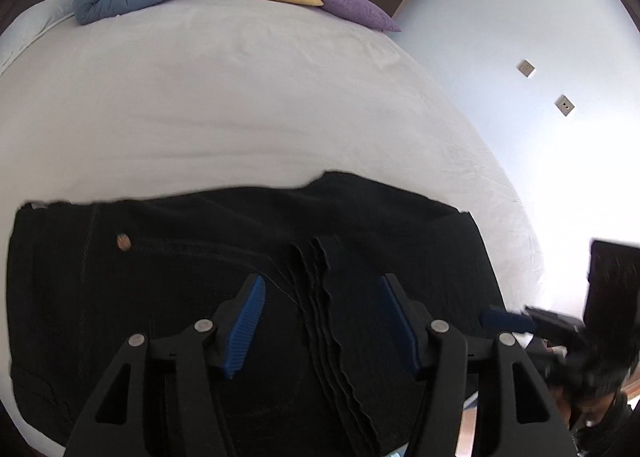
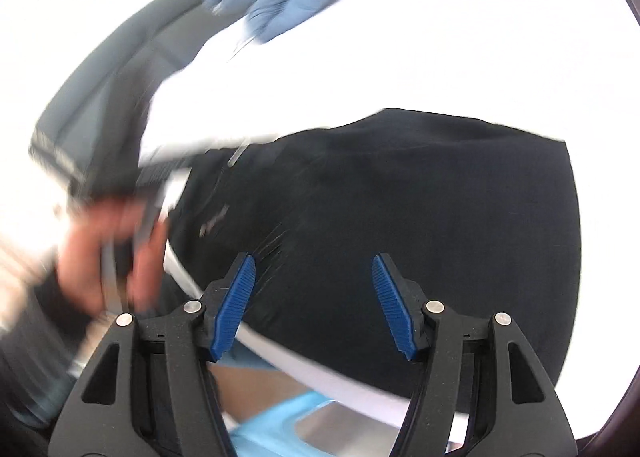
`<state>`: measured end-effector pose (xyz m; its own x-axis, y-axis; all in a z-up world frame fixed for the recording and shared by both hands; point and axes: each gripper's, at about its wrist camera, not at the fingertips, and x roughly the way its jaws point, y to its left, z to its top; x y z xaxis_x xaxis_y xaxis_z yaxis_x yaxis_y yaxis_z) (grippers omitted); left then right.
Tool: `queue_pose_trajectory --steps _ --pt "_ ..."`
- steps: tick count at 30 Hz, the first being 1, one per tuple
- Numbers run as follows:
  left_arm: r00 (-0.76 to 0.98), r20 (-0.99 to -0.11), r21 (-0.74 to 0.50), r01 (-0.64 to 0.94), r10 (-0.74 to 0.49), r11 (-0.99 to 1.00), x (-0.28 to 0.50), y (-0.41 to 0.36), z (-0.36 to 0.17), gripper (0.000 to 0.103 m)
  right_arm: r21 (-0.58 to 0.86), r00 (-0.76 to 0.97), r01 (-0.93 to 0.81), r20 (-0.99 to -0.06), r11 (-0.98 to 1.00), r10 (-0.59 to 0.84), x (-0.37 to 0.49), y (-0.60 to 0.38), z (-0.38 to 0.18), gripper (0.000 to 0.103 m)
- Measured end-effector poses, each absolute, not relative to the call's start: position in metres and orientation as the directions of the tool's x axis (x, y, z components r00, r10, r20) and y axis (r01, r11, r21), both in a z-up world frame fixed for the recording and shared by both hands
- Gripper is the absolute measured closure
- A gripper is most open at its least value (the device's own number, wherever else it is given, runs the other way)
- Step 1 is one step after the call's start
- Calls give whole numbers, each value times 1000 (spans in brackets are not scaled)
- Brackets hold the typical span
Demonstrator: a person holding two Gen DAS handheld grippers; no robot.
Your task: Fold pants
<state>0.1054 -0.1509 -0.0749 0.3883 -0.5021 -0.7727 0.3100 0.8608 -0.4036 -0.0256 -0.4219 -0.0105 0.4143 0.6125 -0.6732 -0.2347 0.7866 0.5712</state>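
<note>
Both grippers, left gripper (image 1: 322,327) and right gripper (image 2: 312,307), are hovering with jaws released over soft, limp pants (image 1: 200,265); gripping the stacked hems looks best.

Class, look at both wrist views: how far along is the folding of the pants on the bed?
Done: the black pants lie in a compact stack on the white bedsheet, with layered hem edges showing on top. In hand: nothing; the left tongs and right tongs are both open above the cloth. Left: perhaps a final fold or tidy-up, though the pictures cannot settle that.
</note>
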Motion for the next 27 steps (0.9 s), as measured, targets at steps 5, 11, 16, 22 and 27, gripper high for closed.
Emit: queue_pose_trajectory --steps 5,11,16,22,27 --pt "334 -784 -447 281 -523 849 72 -177 -115 41 713 358 -170 -598 680 717 48 -462 -39 43" --pt "337 -791 -420 308 -511 854 70 -181 -121 41 788 333 -79 -557 611 761 85 -508 -84 71" --pt "341 -792 -410 318 -507 855 70 -182 -122 41 839 338 -7 -509 543 791 90 -564 -91 71" --pt "363 -791 -396 311 -493 864 64 -187 -123 41 817 249 -79 -538 571 805 35 -576 -95 68" --pt "365 -790 -399 305 -493 865 61 -187 -121 41 830 239 -71 -524 553 817 -48 -557 -89 68"
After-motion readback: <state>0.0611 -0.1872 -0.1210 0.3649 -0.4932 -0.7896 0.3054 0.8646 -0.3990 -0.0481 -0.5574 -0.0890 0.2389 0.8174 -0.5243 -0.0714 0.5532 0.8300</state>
